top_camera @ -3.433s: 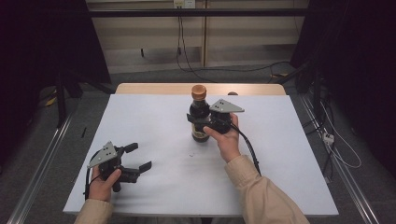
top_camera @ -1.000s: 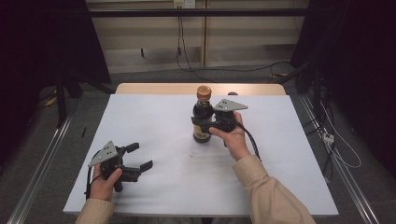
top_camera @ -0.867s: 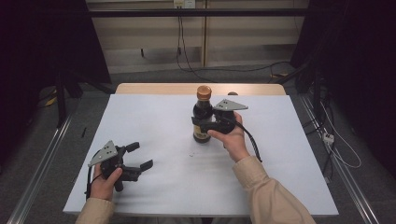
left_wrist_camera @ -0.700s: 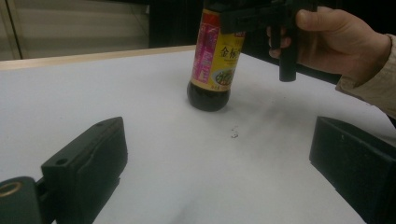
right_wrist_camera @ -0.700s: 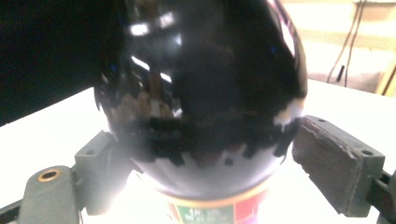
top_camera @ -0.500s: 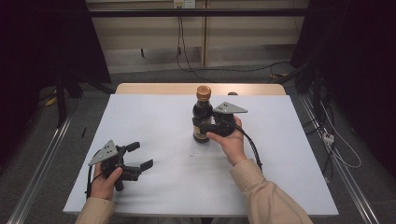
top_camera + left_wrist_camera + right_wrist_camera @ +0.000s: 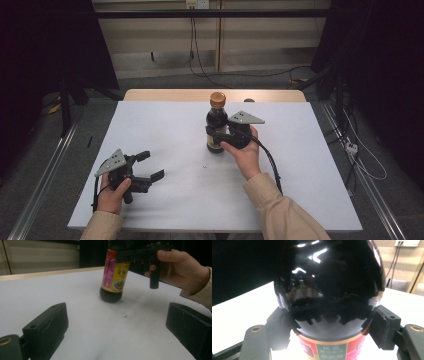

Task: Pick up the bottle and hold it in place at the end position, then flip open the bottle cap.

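High view: bottle (image 7: 216, 125) slightly rightward, still in right claw (image 7: 223, 138).

A white-topped rectangular table (image 7: 165, 125) with a pale wooden far edge fills the centre. Grey floor (image 7: 45, 150) surrounds it; black cables (image 7: 260, 74) trail along the pale back wall (image 7: 150, 35) at top.
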